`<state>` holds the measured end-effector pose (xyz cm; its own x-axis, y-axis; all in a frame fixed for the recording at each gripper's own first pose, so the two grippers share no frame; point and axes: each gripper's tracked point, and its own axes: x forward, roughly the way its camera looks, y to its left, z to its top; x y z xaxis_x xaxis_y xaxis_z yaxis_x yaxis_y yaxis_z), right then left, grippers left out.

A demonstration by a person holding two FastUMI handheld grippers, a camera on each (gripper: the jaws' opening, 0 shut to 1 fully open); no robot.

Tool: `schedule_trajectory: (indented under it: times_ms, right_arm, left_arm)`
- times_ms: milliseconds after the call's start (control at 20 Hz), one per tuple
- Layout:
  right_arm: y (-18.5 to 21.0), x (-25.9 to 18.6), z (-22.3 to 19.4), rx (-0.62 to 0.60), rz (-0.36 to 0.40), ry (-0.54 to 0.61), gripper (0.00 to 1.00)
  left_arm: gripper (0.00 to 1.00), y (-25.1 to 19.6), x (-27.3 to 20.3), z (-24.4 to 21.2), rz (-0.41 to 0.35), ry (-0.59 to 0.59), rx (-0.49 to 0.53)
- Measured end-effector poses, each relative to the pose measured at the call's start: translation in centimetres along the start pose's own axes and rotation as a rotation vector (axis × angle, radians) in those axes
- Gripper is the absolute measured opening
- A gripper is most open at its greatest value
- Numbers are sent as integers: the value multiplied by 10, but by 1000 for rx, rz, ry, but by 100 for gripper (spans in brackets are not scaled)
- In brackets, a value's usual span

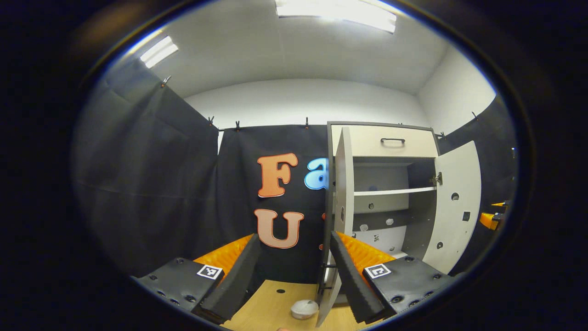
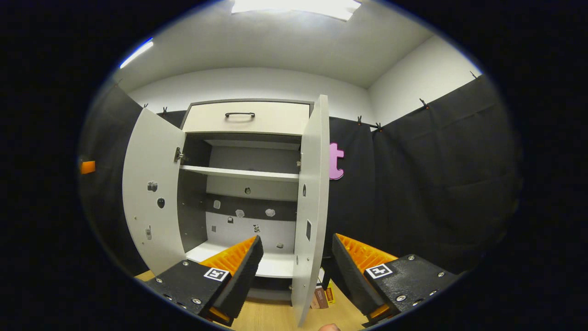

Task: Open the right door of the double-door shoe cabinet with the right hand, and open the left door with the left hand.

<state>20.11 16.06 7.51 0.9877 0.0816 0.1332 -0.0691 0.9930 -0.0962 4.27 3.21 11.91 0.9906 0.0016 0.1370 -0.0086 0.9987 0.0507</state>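
Doors both stand swung out from the shoe cabinet (image 2: 248, 117), so we judge the opening all but done and the next move a matter of freeing each claw from a door edge. In the right gripper view, the right door (image 2: 312, 207) comes toward us edge-on, its long axis upright, and its lower edge sits in the gap of the right gripper (image 2: 296, 259), whose 2 fingers are spread wide and, as far as we can see, not pressing on it. The left door (image 2: 149, 202) hangs open well to the other side. In the left gripper view, the left door again shows edge-on and upright, just at the inner finger of the left gripper (image 1: 294, 259), also spread wide; whether that finger touches it we cannot tell. A small white round object (image 1: 304, 309) lies on the wooden floor (image 1: 271, 305) below.
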Motion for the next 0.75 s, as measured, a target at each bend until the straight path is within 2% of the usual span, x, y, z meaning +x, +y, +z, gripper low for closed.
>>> schedule_trajectory:
  times_ms: [750]
  right_arm:
    - [9, -1, 2, -1, 5, -3, 93]
  left_arm:
    - [97, 1, 0, -5, 1, 5, -15]
